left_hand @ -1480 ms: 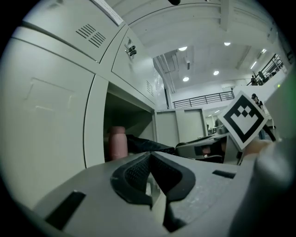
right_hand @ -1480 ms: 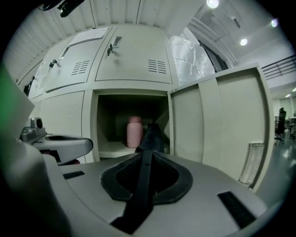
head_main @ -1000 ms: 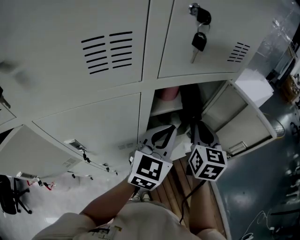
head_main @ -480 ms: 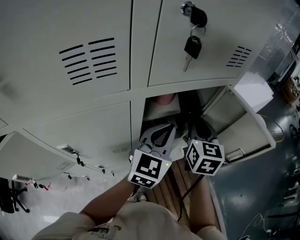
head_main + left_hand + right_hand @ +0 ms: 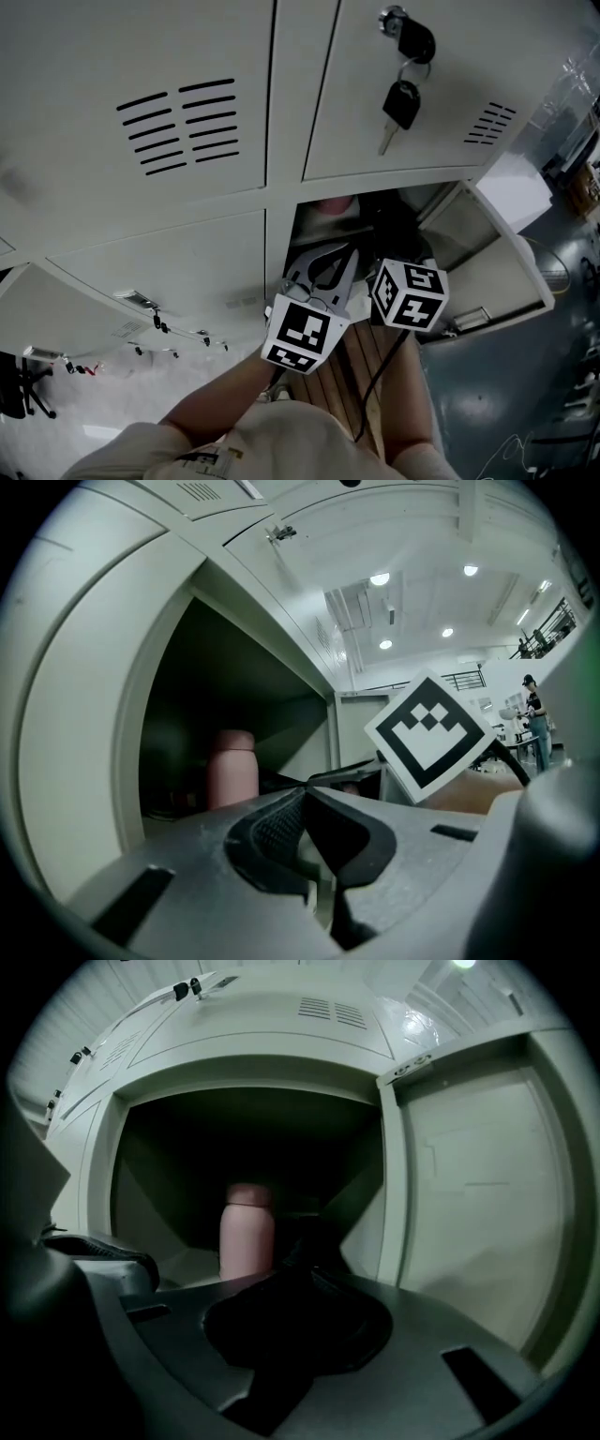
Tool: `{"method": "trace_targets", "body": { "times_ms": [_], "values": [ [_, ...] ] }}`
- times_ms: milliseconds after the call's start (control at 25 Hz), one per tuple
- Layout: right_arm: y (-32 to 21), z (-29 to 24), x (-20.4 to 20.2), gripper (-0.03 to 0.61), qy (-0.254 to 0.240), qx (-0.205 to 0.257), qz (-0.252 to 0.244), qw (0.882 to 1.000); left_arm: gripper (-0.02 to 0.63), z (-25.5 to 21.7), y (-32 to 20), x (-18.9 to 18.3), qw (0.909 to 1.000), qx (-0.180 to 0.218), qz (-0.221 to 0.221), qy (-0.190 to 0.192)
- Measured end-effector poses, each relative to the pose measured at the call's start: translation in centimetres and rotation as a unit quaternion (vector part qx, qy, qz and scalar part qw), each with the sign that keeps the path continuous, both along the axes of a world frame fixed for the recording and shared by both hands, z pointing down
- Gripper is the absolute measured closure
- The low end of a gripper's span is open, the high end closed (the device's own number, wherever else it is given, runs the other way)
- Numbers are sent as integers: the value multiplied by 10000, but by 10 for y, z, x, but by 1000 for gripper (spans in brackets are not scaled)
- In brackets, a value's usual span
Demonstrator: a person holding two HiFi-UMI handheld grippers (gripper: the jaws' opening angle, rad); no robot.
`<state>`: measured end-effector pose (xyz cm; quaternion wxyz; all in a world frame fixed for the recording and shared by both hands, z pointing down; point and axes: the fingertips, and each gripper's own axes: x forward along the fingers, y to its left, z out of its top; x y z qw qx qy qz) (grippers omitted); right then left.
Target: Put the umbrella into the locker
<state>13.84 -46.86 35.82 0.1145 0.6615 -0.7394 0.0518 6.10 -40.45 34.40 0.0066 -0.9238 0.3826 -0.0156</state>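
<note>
1. The right gripper (image 5: 298, 1279) is clamped on the dark umbrella (image 5: 309, 1241). The umbrella's front end pokes into the open locker (image 5: 246, 1065), near a pink bottle (image 5: 247, 1232) standing inside.
2. The left gripper (image 5: 307, 793) has its 2 jaws pressed together on nothing, just outside the opening.
3. The task looks well along. Left to do: ease the umbrella fully in, let go, and perhaps shut the door (image 5: 469, 1185).
4. Only the head view shows the key (image 5: 400, 101) hanging from the compartment above. Only the gripper views show how the jaws stand.
</note>
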Motion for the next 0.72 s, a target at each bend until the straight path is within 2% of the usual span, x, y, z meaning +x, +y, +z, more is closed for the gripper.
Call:
{"method": "trace_targets", "body": {
  "times_ms": [720],
  "values": [
    [-47,-5,-15,523,254,276,-29,9993,606,6,-19,-4,9996,-198,-126,129]
  ]
}}
